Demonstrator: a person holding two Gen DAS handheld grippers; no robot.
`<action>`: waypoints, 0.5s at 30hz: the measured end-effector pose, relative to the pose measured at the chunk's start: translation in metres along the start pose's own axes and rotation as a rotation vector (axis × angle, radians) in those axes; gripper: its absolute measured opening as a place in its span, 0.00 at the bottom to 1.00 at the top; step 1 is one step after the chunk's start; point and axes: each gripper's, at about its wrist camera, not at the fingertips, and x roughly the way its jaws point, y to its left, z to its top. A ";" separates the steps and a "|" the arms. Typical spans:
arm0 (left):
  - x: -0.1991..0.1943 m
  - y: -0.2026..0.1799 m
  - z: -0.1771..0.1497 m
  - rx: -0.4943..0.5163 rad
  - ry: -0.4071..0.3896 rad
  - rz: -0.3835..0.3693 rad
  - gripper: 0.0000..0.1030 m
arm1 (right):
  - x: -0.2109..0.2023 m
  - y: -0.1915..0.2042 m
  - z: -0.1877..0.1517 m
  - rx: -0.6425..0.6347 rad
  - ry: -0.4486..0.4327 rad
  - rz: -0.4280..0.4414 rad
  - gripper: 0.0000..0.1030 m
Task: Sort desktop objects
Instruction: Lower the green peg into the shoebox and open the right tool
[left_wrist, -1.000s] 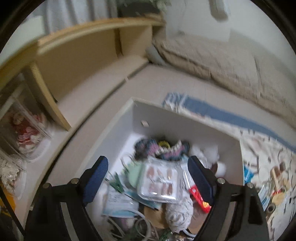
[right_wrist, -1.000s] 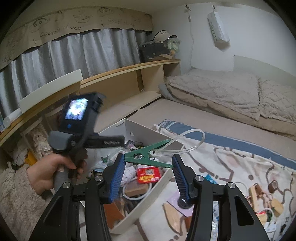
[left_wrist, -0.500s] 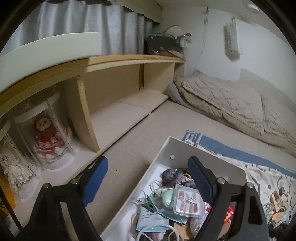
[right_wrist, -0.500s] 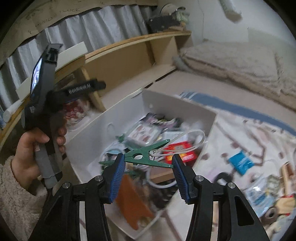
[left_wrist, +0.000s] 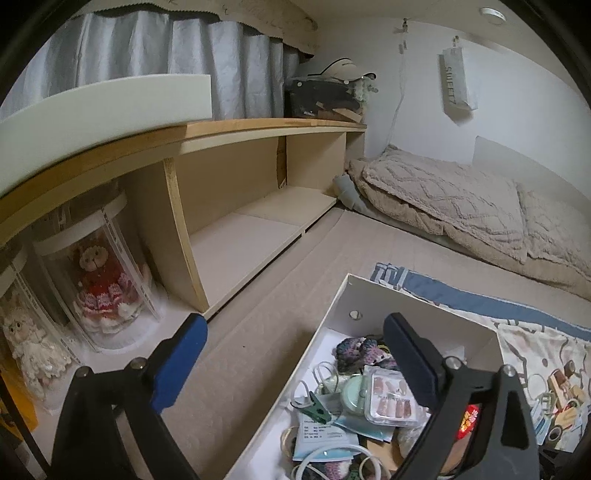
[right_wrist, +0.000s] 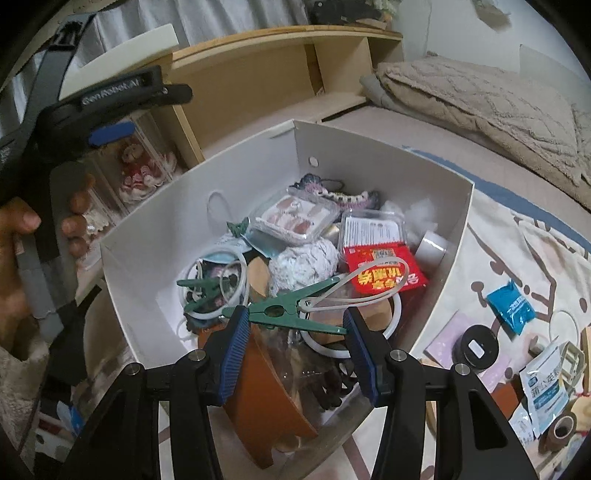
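On my left wrist camera, the left gripper (left_wrist: 295, 354) hangs released with nothing between its blue pads, the jaws having just been opening wider; beyond the right finger (left_wrist: 412, 360) sits the white box (left_wrist: 424, 306), its near corner crowded with a clear case of press-on nails (left_wrist: 389, 398), a small green clip (left_wrist: 314, 402) and a knot of purple crochet (left_wrist: 356, 350), while ahead of the left finger (left_wrist: 181, 363) lies bare beige flooring running to the wooden shelf (left_wrist: 258, 192), with a doll in a red dress (left_wrist: 101, 280) in a clear case off to that side. On my right wrist camera, the right gripper (right_wrist: 295, 328) is clenched on a green clothespin (right_wrist: 288, 312), which lies crosswise between the two pads with its ends against them, its handles splayed toward the right finger; a pale plastic loop (right_wrist: 373, 284) threads through its spring and arcs up and away past the fingertips. The clothespin hangs above the open box, over an orange-brown piece (right_wrist: 266, 391) and white rings, with a red packet (right_wrist: 384, 273) just beyond the loop and a second green clothespin (right_wrist: 203, 291) lying in the box off the left finger. Farther left, a hand (right_wrist: 22, 243) holds the other gripper's grey handle beside the box wall. Right of the box, a blue sachet (right_wrist: 511, 306) rests on the patterned mat (right_wrist: 491, 229).
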 end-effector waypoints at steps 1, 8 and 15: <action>-0.001 0.000 0.000 0.004 -0.010 0.001 0.94 | 0.001 0.000 -0.001 -0.003 0.001 -0.004 0.51; -0.002 0.004 -0.002 0.004 -0.022 0.025 1.00 | 0.004 -0.003 -0.001 0.001 -0.008 -0.013 0.52; -0.001 0.005 -0.003 -0.002 0.001 0.033 1.00 | -0.008 -0.004 0.003 0.004 -0.067 0.012 0.92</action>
